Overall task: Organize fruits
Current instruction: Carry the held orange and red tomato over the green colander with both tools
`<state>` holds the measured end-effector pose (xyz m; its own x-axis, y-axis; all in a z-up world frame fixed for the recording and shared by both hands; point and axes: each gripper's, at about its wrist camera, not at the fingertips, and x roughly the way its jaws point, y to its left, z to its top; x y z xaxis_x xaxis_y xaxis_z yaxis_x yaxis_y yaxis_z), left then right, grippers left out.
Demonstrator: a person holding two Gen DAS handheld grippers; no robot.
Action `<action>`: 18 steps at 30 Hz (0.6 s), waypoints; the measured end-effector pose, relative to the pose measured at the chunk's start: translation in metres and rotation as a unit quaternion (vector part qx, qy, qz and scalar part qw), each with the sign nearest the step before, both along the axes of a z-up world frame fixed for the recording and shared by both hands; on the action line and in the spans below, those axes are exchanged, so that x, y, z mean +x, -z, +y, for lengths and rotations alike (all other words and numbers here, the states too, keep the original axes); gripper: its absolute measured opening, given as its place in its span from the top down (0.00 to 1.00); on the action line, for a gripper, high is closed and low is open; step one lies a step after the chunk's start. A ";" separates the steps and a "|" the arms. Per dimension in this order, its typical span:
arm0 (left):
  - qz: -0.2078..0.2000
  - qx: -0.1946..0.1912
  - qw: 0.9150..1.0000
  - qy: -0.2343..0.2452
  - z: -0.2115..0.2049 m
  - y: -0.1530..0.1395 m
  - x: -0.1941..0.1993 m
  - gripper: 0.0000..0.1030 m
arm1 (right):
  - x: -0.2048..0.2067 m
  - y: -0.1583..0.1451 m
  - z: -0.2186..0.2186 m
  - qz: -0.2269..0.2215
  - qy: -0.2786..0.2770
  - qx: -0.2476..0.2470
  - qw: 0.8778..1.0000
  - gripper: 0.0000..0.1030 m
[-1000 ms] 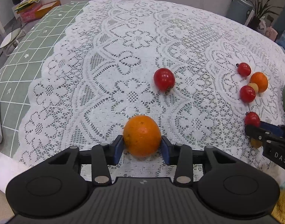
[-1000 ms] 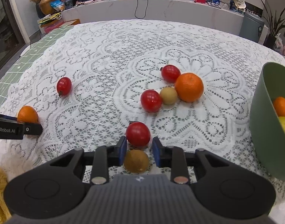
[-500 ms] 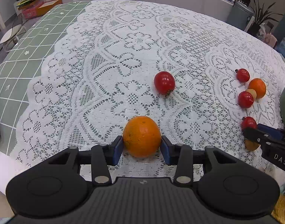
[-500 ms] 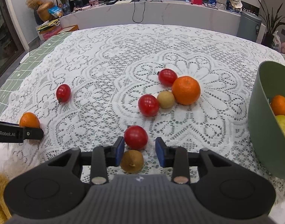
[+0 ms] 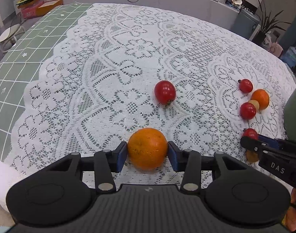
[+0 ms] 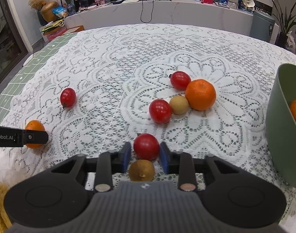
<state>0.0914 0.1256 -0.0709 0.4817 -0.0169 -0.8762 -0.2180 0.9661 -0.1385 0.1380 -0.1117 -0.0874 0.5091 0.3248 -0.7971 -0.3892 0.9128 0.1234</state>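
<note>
Right hand-held gripper (image 6: 146, 153) pinches a tomato (image 6: 146, 146); green bowl (image 6: 279, 128) lies rightward — left hand-held gripper (image 5: 148, 153), opening, straddles an orange (image 5: 147, 148).

"DAS" on right claw (image 5: 250, 143), "Robot.AI" on left claw (image 6: 37, 136)

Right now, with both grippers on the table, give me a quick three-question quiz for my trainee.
1. True or false: the left gripper is shut on an orange.
2. The right gripper grips: A tomato, B orange, C bowl?
3. How many other tomatoes lie loose on the cloth?
Key: 1 true; 2 A; 3 three.
</note>
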 end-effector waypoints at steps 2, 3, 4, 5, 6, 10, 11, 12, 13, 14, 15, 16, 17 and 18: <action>0.000 0.002 1.000 0.001 -0.001 0.000 0.000 0.52 | 0.000 0.000 0.000 0.000 0.000 0.000 1.000 0.75; 0.000 0.001 1.000 0.000 0.000 0.000 0.000 0.52 | 0.000 0.000 0.000 0.000 0.000 0.001 1.000 0.75; -0.001 -0.001 1.000 -0.001 0.000 0.000 -0.001 0.52 | 0.000 0.001 0.000 0.001 0.000 0.002 1.000 0.76; -0.001 -0.002 1.000 -0.002 0.001 0.000 -0.001 0.52 | 0.000 0.001 0.000 0.001 0.001 0.002 1.000 0.76; -0.002 -0.003 1.000 -0.003 0.002 -0.001 -0.001 0.52 | 0.000 0.001 0.000 0.000 0.001 0.003 1.000 0.76; -0.016 -0.008 1.000 -0.006 0.003 -0.005 -0.003 0.52 | -0.001 -0.002 -0.002 -0.003 0.002 0.009 1.000 0.76; -0.020 -0.008 1.000 -0.006 0.003 -0.006 -0.004 0.52 | -0.003 -0.004 -0.004 -0.006 0.003 0.012 1.000 0.76; -0.023 -0.006 1.000 -0.006 0.002 -0.008 -0.004 0.52 | -0.004 -0.005 -0.005 -0.010 0.004 0.014 1.000 0.76; -0.027 -0.005 1.000 -0.005 0.001 -0.010 -0.005 0.52 | -0.005 -0.007 -0.006 -0.014 0.004 0.017 1.000 0.76; -0.030 -0.004 1.000 -0.003 0.000 -0.012 -0.005 0.52 | -0.007 -0.009 -0.007 -0.018 0.004 0.021 1.000 0.76; -0.034 -0.003 0.999 -0.001 -0.002 -0.014 -0.006 0.52 | -0.008 -0.011 -0.008 -0.020 0.005 0.023 1.000 0.76; -0.038 -0.005 0.999 0.000 -0.003 -0.016 -0.007 0.52 | -0.009 -0.013 -0.009 -0.024 0.006 0.025 0.999 0.76; -0.042 -0.008 0.999 0.000 -0.004 -0.019 -0.007 0.52 | -0.010 -0.015 -0.010 -0.027 0.007 0.028 0.999 0.76; -0.046 -0.009 0.999 0.001 -0.006 -0.022 -0.008 0.52 | -0.011 -0.017 -0.011 -0.031 0.008 0.030 0.999 0.76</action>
<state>0.0834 0.1196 -0.0489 0.5601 -0.0328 -0.8278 -0.2016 0.9638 -0.1746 0.1272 -0.1227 -0.0703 0.5627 0.3628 -0.7428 -0.3831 0.9107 0.1545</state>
